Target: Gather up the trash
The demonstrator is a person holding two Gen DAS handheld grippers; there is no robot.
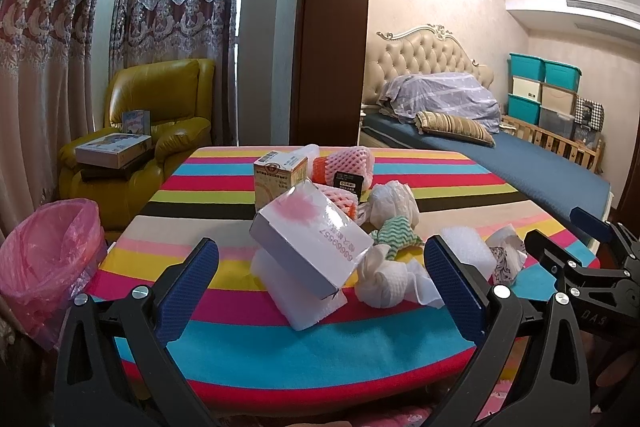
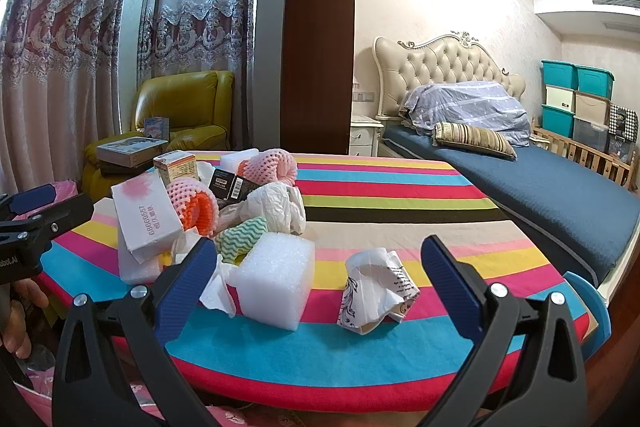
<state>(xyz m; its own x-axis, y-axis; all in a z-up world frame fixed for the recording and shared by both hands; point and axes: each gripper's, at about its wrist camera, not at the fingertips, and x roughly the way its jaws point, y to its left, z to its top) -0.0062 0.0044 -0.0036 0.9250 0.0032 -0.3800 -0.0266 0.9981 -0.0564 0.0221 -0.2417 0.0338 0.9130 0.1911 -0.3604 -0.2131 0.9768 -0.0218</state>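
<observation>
A heap of trash lies on the striped table (image 1: 240, 359) (image 2: 400, 195). A white box with a pink smudge (image 1: 310, 247) (image 2: 146, 211) leans on a foam slab (image 1: 308, 307). Around it lie crumpled tissues (image 1: 384, 279), a white foam block (image 2: 276, 279) (image 1: 468, 251), a crumpled patterned paper cup (image 2: 374, 291) (image 1: 506, 255), pink foam fruit nets (image 1: 348, 163) (image 2: 196, 205), a small carton (image 1: 280, 179) and a plastic wrap ball (image 1: 394, 203). My left gripper (image 1: 322, 291) stands open in front of the white box. My right gripper (image 2: 318, 291) is open, framing the foam block and cup.
A bin lined with a pink bag (image 1: 48, 263) stands left of the table. Behind it is a yellow armchair (image 1: 160, 115) with boxes on it. A bed (image 2: 540, 187) and stacked storage bins (image 2: 576, 99) fill the right side. A dark wooden post (image 1: 332, 27) rises behind the table.
</observation>
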